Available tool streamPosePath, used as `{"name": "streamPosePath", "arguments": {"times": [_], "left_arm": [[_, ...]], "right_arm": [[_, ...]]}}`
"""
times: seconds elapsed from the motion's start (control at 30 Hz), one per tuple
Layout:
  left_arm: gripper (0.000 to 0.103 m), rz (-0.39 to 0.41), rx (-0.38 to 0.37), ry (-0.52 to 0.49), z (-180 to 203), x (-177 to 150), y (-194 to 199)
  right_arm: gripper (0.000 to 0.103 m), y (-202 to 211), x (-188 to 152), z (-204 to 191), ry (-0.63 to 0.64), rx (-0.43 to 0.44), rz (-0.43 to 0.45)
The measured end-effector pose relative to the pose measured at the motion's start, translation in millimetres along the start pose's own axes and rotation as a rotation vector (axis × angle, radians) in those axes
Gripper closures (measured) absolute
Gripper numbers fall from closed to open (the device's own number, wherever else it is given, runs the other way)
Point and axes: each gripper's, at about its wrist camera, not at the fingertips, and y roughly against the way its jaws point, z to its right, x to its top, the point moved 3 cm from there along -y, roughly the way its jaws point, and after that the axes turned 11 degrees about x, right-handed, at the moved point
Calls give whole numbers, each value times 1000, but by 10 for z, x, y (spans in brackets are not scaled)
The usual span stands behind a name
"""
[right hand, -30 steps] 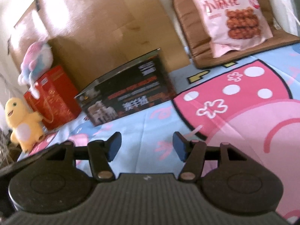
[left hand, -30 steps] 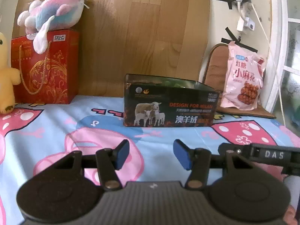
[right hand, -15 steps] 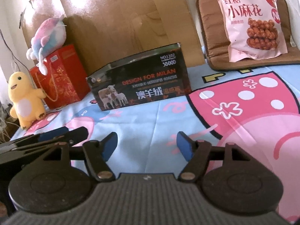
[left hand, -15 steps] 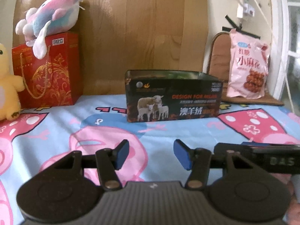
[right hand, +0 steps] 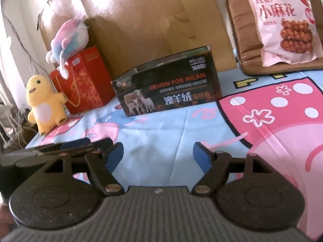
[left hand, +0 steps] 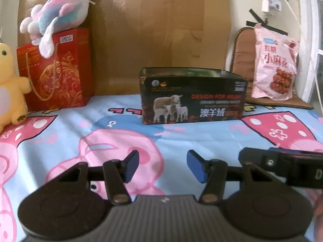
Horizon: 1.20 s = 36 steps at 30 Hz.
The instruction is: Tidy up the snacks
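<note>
left gripper (left hand: 162, 166) agape | right gripper (right hand: 158, 154) agape | box (left hand: 192, 95) well ahead

Place: home bedroom, lived-in and informal.
Surface: bed spread with a cartoon bedsheet (left hand: 125, 125) in light blue, printed with pink pig figures and red spotted mushroom shapes.
Toys: yellow plush toy (right hand: 45, 104) at the far left edge; pink-and-blue plush toy (left hand: 58, 16) lying atop a red gift bag (left hand: 54, 70) with gold rope handles.
Backdrop: flattened cardboard sheet (left hand: 159, 30) leaning upright behind the bed, against a cream wall.
Household goods: dark box (right hand: 169, 92) printed with sheep, standing on the sheet; pink snack bag (right hand: 282, 22) propped on a brown seat cushion (left hand: 242, 54).
Wiring: white plug and cables (left hand: 271, 3) taped to the wall with black tape, upper right.
</note>
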Motion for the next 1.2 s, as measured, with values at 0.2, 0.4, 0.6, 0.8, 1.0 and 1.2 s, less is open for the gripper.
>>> {"name": "streamPosePath", "arguments": {"times": [0.2,0.4,0.6,0.8,1.0,1.2], "left_arm": [[49,37,-52,-5,7,-3,66],[49,55,-70,-1,10,-4,108],[48,32,-72,88,-130,6,57],[47,22,-62,119,-189,8,30],[47,4,-52,126,-202,15,-5],[47,-12,-30,105,-164,20,-30]], "right_arm": [[20,14,3,14,-9,-18,14],[17,40,-4,10,0,-18,20],[17,10,-11,-20,19,-65,4],[17,5,-13,-20,28,-59,-8],[17,-20,-11,-25,29,-77,-19],[17,-25,-13,-22,26,-72,-20]]}}
